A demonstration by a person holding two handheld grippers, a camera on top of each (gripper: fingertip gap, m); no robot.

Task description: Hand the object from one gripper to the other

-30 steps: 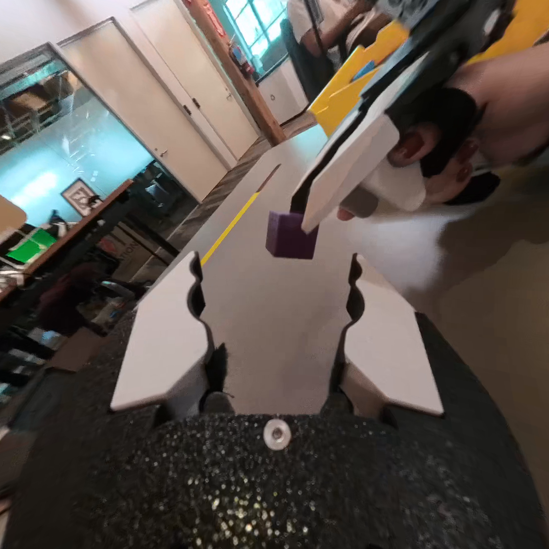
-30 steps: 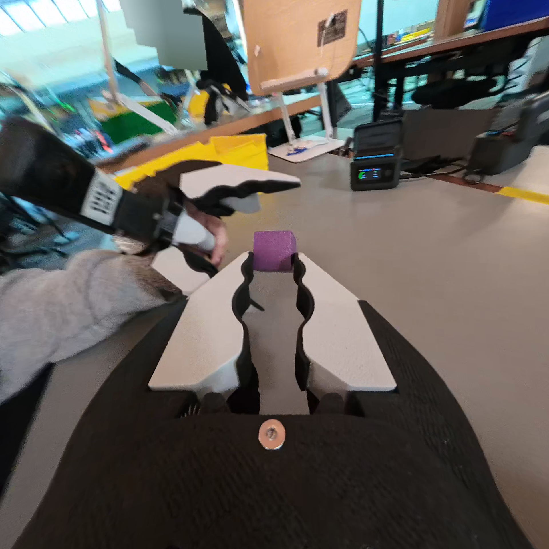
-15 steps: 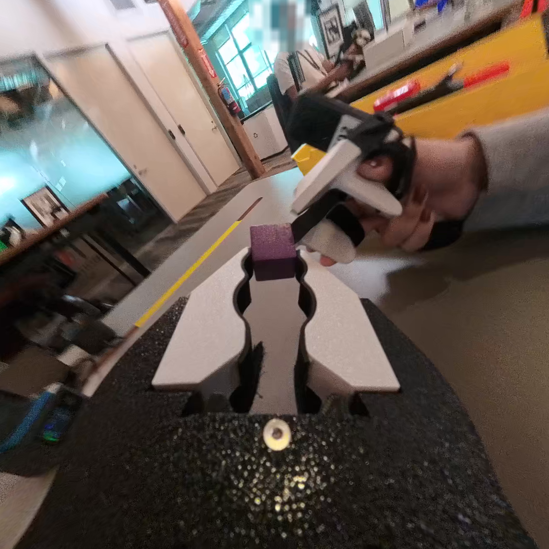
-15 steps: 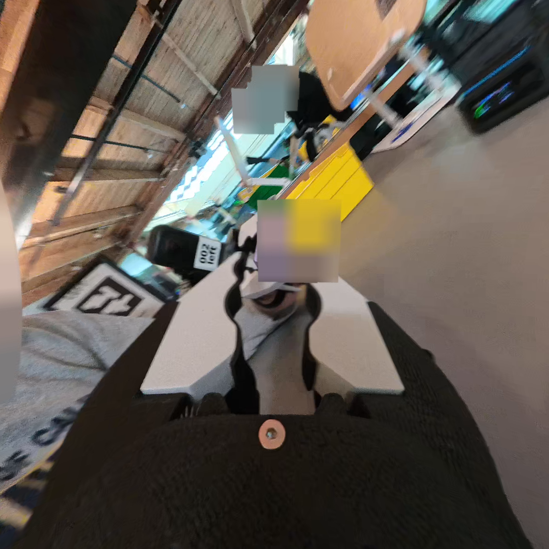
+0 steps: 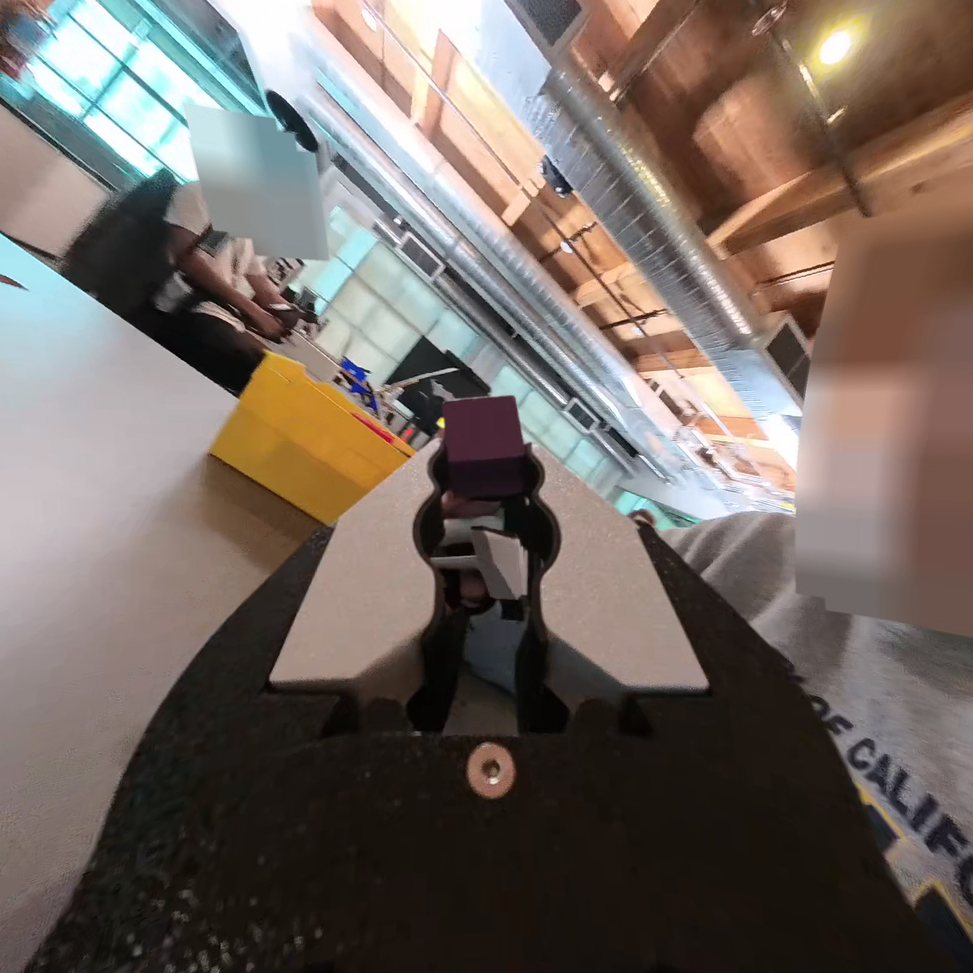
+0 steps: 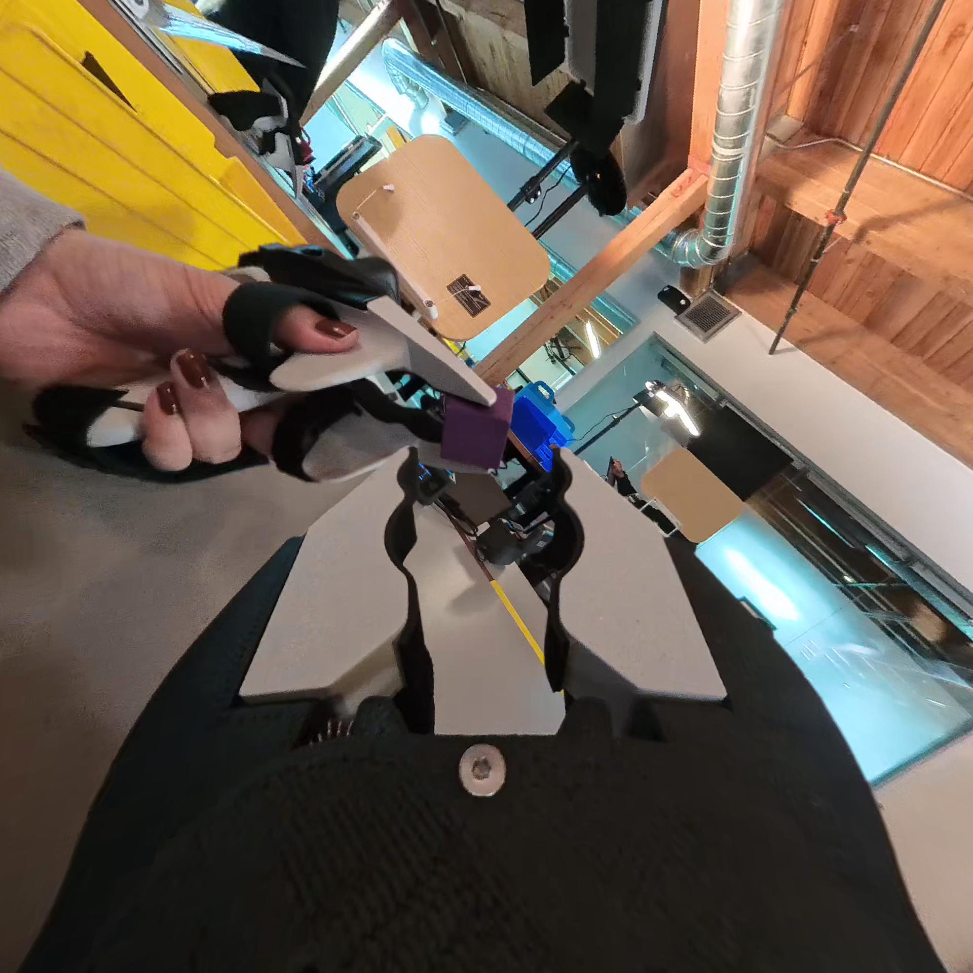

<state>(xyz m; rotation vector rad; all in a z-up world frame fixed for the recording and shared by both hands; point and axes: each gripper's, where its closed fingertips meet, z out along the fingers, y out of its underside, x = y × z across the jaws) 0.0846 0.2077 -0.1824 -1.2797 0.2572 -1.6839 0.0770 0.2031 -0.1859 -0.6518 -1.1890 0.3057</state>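
Note:
A small purple cube [image 5: 482, 453] sits between the tips of my left gripper [image 5: 482, 466], which is shut on it and tilted up off the table. In the right wrist view the same left gripper [image 6: 463, 421], held by a hand [image 6: 121, 337], clamps the cube [image 6: 474, 434] between its white fingers [image 6: 421, 358]. My right gripper [image 6: 487, 466] is open, its tips just below and either side of the cube, not touching it. Parts of the right gripper [image 5: 497, 563] show through the gap behind the cube.
A grey table [image 6: 105, 553] with a yellow line [image 6: 518, 621] lies below. A yellow bin [image 5: 305, 447] stands on it, also in the right wrist view [image 6: 105, 158]. A person [image 5: 174, 274] sits beyond. A wooden board [image 6: 447, 237] stands farther back. The grippers are tip to tip, or close to it.
The cube has passed from my right gripper to my left: the left shut on it, then the right opened. Both grippers have tilted upward.

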